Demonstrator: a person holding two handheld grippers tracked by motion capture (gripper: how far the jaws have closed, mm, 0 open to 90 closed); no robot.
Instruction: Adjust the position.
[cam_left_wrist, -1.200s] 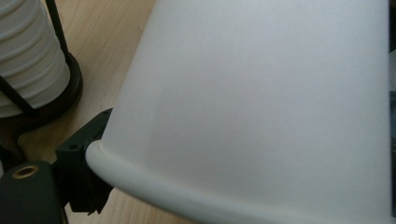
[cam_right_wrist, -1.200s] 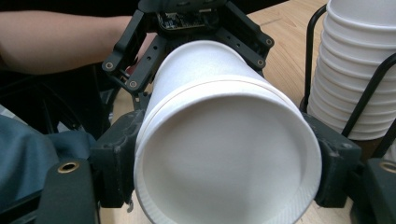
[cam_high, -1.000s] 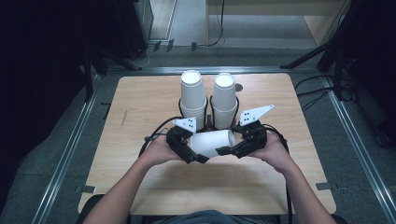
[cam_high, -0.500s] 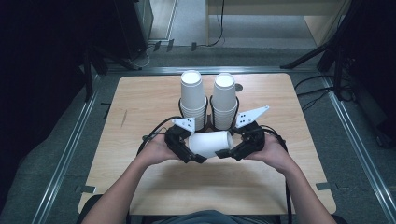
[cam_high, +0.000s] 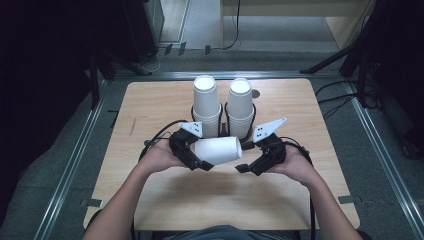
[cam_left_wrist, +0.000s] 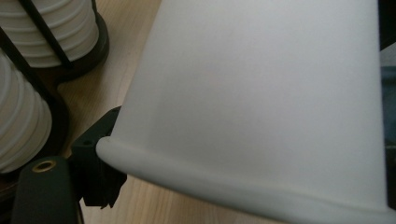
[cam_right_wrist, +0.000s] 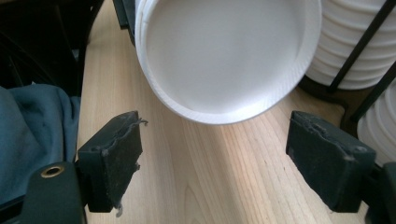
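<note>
Wooden table (cam_high: 150, 115), two upright cup stacks (cam_high: 207, 107) in black holders at its far middle. Item: white paper cup (cam_high: 218, 149), on its side above the tabletop just before the stacks, long axis across the table, rim toward my left, base toward my right. My left gripper (cam_high: 192, 156) is clamped on its rim end; my right gripper (cam_high: 250, 162), jaws having just been opening, stands apart, nothing between them, facing the base.

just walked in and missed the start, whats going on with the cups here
A person at a wooden table works with a two-jaw gripper in each hand. The left gripper holds a white paper cup on its side by the rim end, above the table. The right gripper sits just off the cup's closed bottom with its jaws apart, having just opened, and nothing is between its pads. Behind them, two stacks of white cups stand upside down in black wire holders.
</note>
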